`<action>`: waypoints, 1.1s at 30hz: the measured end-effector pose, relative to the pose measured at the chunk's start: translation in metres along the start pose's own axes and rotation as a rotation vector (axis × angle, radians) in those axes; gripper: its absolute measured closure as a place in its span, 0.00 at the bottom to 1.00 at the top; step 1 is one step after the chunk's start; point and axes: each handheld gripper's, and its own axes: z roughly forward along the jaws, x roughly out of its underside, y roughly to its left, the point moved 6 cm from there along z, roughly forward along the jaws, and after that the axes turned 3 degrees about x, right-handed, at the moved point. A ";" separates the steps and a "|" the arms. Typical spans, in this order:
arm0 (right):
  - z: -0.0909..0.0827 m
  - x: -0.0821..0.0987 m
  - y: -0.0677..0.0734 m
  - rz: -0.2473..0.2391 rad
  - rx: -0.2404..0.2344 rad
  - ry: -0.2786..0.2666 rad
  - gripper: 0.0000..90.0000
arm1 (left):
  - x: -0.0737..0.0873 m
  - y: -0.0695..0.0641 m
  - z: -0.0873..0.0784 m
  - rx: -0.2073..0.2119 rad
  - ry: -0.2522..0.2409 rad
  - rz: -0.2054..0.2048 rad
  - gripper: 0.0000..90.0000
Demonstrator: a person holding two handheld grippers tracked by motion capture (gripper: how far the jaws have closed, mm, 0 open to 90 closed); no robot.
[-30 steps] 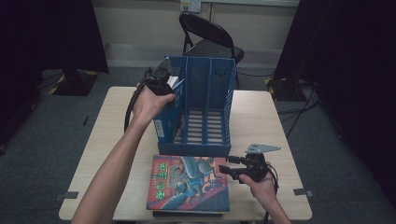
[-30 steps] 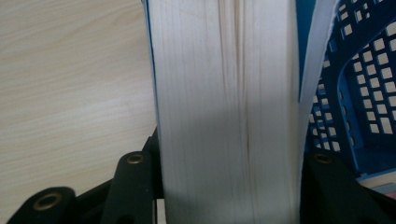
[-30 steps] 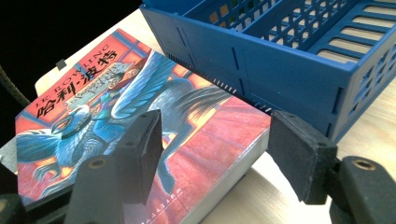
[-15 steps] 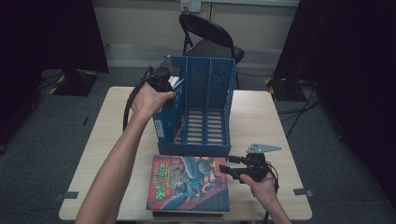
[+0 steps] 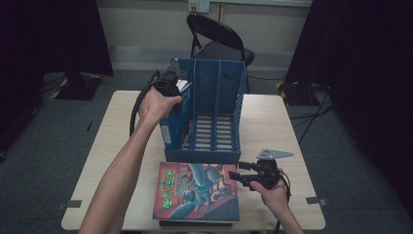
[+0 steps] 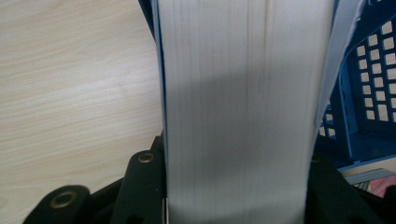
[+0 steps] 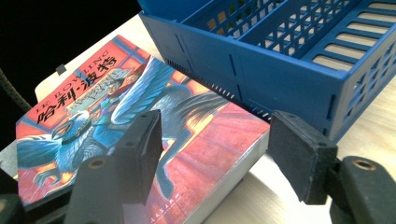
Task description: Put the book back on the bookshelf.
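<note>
Now left hand-held gripper (image 5: 170, 84) closing on upright book (image 6: 243, 107), right hand-held gripper (image 7: 215, 154) open beside flat book (image 7: 140, 121)

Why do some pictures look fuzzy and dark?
Left gripper view: the book's pages sit so close to the camera that they blur, and a soft shadow crosses them. Right gripper view: the near fingers are fuzzy, the rack sharp. High view: the table is lit; the room's edges are dark.
</note>
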 end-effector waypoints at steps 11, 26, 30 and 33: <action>-0.001 0.000 -0.004 0.011 0.008 -0.008 0.39 | -0.005 -0.002 -0.001 -0.013 -0.020 -0.029 0.68; -0.002 0.002 -0.006 0.020 0.003 -0.009 0.39 | -0.041 -0.009 -0.008 -0.043 -0.068 -0.043 0.68; -0.002 0.003 -0.006 0.023 0.004 -0.005 0.39 | -0.048 -0.008 -0.004 -0.048 -0.069 -0.044 0.68; 0.001 0.003 -0.006 0.027 -0.002 -0.002 0.39 | -0.051 -0.010 0.001 -0.058 -0.061 -0.036 0.68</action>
